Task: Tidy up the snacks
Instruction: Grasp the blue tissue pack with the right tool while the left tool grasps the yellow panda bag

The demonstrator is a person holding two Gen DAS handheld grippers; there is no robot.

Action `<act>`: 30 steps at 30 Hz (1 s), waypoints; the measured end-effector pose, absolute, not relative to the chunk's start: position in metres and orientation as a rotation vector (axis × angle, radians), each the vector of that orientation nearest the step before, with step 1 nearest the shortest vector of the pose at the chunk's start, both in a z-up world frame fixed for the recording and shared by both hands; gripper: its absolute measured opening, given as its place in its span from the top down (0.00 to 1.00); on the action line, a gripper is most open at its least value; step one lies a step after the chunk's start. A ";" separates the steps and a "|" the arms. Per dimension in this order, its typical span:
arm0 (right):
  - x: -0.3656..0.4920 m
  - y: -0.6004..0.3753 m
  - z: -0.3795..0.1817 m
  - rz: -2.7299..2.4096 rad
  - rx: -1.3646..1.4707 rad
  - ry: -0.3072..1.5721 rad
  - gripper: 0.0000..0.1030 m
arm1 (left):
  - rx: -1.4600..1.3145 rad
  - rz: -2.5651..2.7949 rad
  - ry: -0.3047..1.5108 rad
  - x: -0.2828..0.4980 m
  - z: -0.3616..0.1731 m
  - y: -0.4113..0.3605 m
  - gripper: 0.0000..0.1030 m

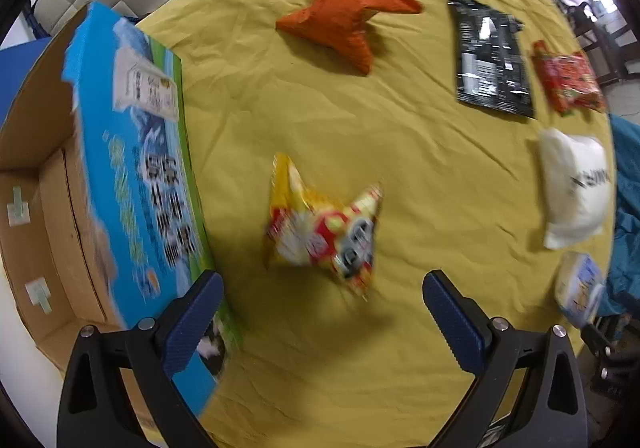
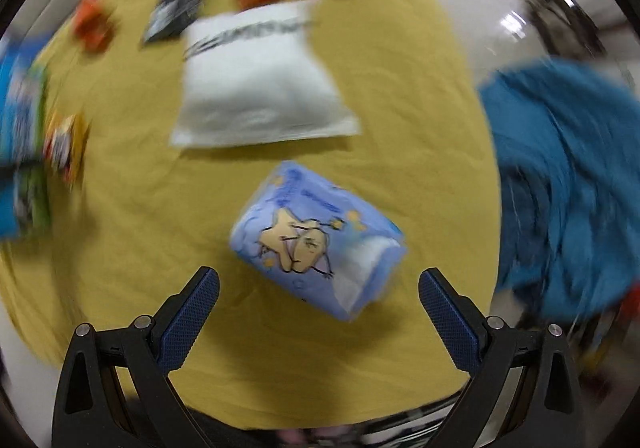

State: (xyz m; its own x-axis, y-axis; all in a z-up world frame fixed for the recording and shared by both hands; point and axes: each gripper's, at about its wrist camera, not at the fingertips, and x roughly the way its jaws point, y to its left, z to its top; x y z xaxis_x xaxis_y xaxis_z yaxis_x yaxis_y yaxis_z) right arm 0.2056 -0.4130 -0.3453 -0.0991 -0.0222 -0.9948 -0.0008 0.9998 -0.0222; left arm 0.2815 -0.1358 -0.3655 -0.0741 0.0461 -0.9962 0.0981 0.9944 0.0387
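Yellow snack bag lay just ahead of the open, empty left tongs; right tongs gaped before a blue pack.

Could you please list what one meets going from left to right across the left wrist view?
Open cardboard box with blue printed side → yellow-and-red snack bag → orange snack bag → black flat packet → red snack packet.
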 end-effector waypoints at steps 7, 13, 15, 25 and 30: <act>0.215 -0.383 -0.384 0.232 -0.549 1.715 0.01 | 0.185 -0.067 1.685 0.298 -0.378 -0.144 0.01; 0.222 -0.383 -0.427 0.322 -0.564 1.801 0.01 | 0.186 -0.067 1.692 0.302 -0.377 -0.143 0.01; 0.222 -0.383 -0.441 0.331 -0.540 1.819 0.05 | 0.189 -0.081 1.693 0.307 -0.380 -0.146 0.01; 0.223 -0.422 -0.459 0.109 -0.118 1.843 0.44 | 0.150 -0.054 1.734 0.318 -0.405 -0.153 0.01; 0.211 -0.454 -0.466 -0.020 0.127 1.853 0.44 | 0.186 -0.041 1.796 0.333 -0.432 -0.154 0.01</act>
State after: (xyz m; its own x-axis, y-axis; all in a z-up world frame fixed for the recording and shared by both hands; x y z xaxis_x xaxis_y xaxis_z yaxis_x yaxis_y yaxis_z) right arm 0.2115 -0.4536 -0.4658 -0.2763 0.0773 -0.9580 0.0983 0.9938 0.0518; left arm 0.3327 -0.1540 -0.4323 -0.2196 0.1038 -0.9700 0.1483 0.9863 0.0720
